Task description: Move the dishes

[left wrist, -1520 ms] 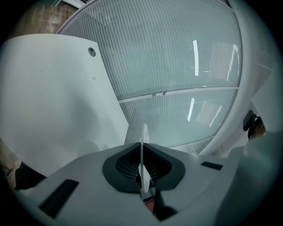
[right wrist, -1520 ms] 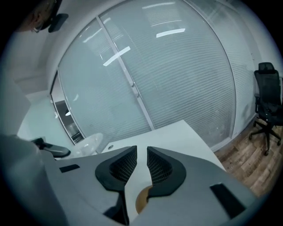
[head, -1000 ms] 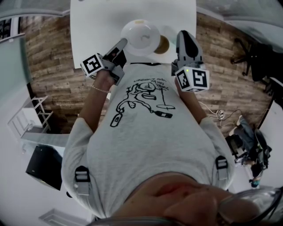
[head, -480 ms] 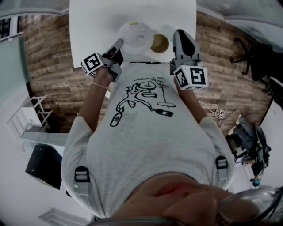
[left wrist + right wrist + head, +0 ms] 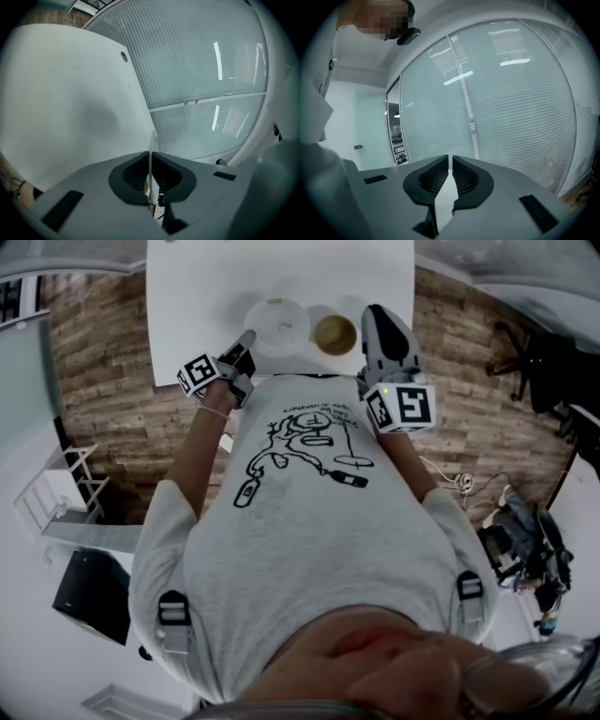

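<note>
The left gripper (image 5: 246, 341) pinches the near rim of a round white ceramic plate (image 5: 281, 324), which extends ahead of it over the white table's (image 5: 197, 296) near edge. A small brown bowl (image 5: 335, 334) sits just beside the plate, nearer the right gripper (image 5: 378, 315), whose jaws are nearly closed and empty. Whether the plate touches the table is unclear.

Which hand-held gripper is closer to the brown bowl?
Right. The right hand-held gripper sits just beside the brown bowl, jaws shut and empty. The left hand-held gripper is on the far side of the white plate, clamped on its rim.
</note>
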